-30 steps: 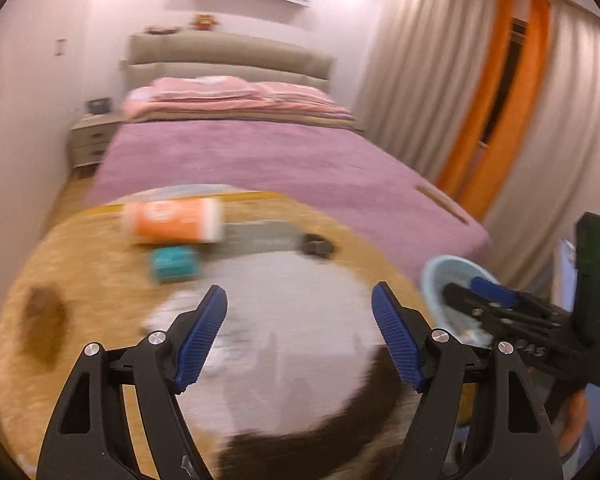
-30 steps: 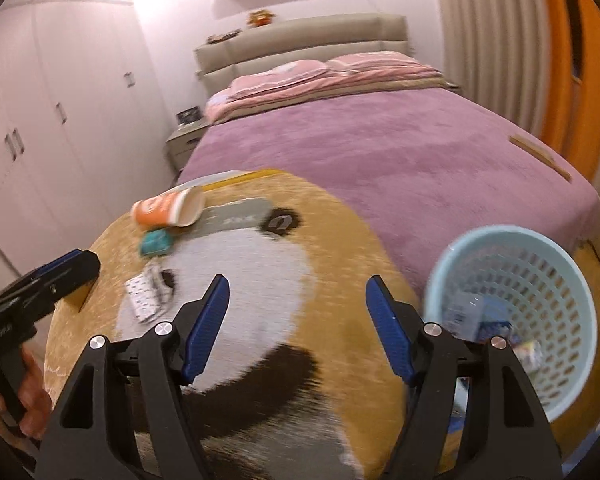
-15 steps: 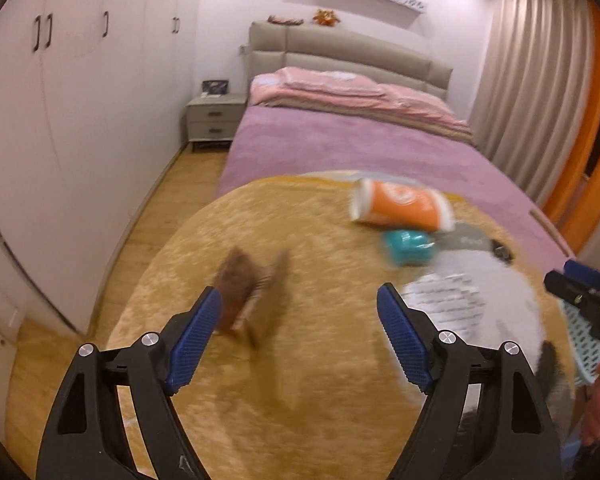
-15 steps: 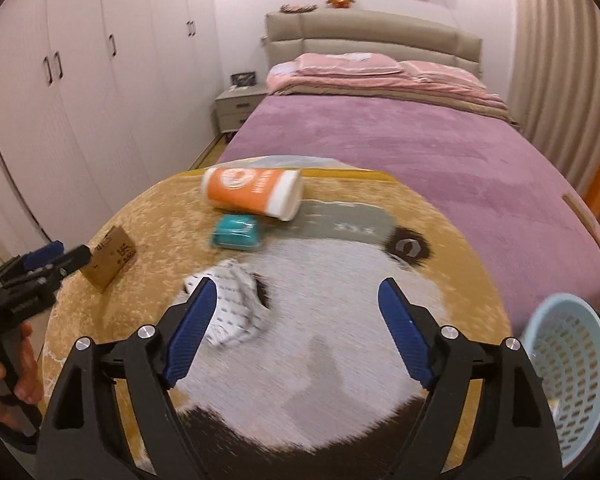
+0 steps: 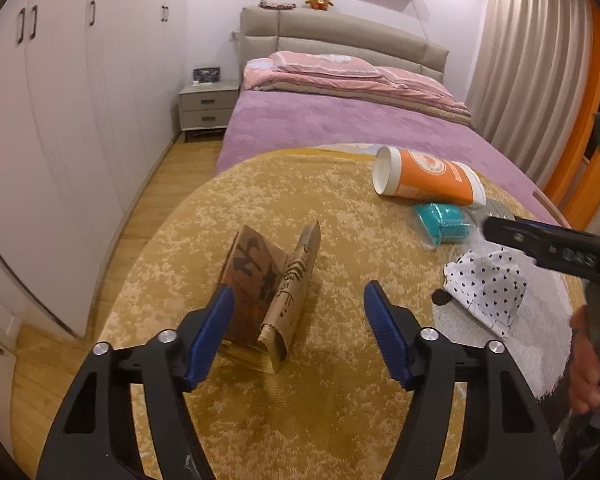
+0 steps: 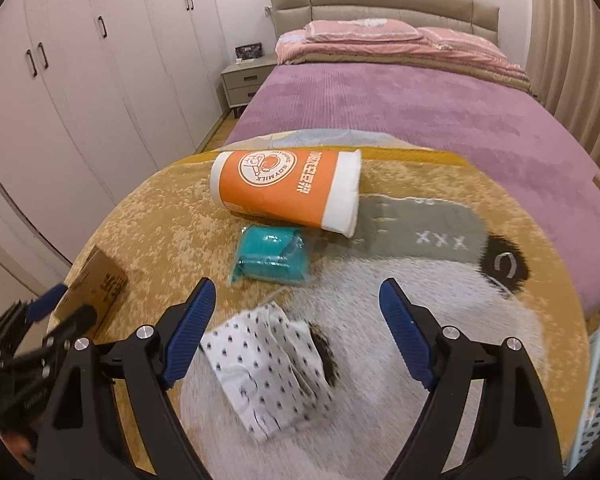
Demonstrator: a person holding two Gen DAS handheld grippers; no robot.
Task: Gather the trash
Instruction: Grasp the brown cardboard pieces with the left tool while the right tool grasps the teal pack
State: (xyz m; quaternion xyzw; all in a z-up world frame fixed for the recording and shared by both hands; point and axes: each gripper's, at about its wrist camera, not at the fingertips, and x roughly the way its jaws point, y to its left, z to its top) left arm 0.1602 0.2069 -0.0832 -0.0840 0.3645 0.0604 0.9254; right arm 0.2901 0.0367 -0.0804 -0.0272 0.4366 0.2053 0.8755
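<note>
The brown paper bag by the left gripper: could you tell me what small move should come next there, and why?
Probably ease the left gripper slightly forward and down, then close it. The crumpled brown bag already sits between its open blue pads on the rug, nearer the left pad, with neither pad pressing it. The jaws have just been closing, so a grasp seems under way.

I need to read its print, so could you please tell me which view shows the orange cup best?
The right wrist view: the orange cup lies on its side, near and broadside, logo legible. In the left wrist view it is farther away and angled, showing mostly one white end.
</note>
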